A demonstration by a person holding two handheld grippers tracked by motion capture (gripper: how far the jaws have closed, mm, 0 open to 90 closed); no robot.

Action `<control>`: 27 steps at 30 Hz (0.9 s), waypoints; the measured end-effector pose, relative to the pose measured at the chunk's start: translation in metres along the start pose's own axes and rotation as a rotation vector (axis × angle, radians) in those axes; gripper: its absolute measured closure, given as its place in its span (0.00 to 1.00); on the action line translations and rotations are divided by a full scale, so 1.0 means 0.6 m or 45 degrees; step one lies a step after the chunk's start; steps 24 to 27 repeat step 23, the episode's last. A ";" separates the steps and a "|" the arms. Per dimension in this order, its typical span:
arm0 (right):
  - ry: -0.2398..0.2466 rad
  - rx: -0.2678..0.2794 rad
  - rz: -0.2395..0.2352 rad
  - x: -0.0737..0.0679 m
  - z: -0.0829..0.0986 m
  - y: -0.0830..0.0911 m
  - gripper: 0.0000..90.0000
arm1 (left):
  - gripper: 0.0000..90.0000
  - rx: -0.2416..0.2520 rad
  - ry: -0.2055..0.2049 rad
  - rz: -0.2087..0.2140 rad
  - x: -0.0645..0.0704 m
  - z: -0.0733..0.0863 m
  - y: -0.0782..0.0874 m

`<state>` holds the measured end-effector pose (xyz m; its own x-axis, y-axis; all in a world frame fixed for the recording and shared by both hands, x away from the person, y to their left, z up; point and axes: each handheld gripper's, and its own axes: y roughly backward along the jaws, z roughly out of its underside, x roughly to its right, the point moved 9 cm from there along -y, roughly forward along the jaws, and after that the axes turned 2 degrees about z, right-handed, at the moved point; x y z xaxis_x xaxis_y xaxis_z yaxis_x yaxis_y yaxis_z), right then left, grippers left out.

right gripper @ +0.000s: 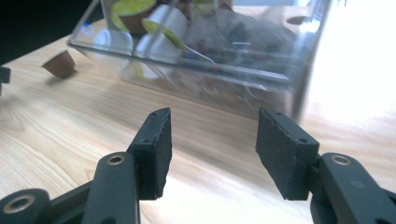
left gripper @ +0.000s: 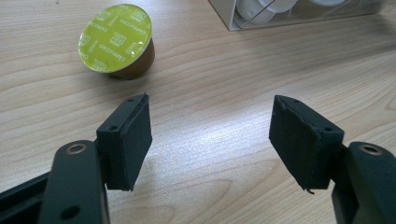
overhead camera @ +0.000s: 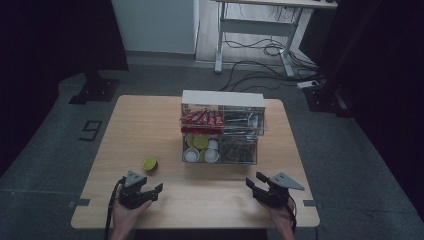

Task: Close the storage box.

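A coffee capsule [overhead camera: 150, 163] with a lime-green foil lid and brown body lies tilted on the wooden table [overhead camera: 150, 125], left of a clear plastic organizer [overhead camera: 222, 131]. In the left gripper view the capsule [left gripper: 116, 41] sits just beyond my left jaw. My left gripper [overhead camera: 153, 189] is open and holds nothing, a short way in front of the capsule. My right gripper [overhead camera: 254, 181] is open too, near the table's front right, facing the organizer [right gripper: 205, 56]. The capsule [right gripper: 60, 63] shows far left in the right gripper view.
The organizer holds red packets [overhead camera: 201, 118] in its top tier and green and white capsules [overhead camera: 201, 149] in the lower left bin. A white desk frame [overhead camera: 260, 30] and floor cables [overhead camera: 260, 62] lie beyond the table.
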<state>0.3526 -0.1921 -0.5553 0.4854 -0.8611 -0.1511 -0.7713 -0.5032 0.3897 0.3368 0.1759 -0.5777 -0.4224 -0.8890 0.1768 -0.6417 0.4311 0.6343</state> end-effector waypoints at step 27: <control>-0.039 -0.067 0.078 0.052 0.039 0.006 0.48 | 0.33 0.003 0.002 -0.007 -0.005 -0.002 0.003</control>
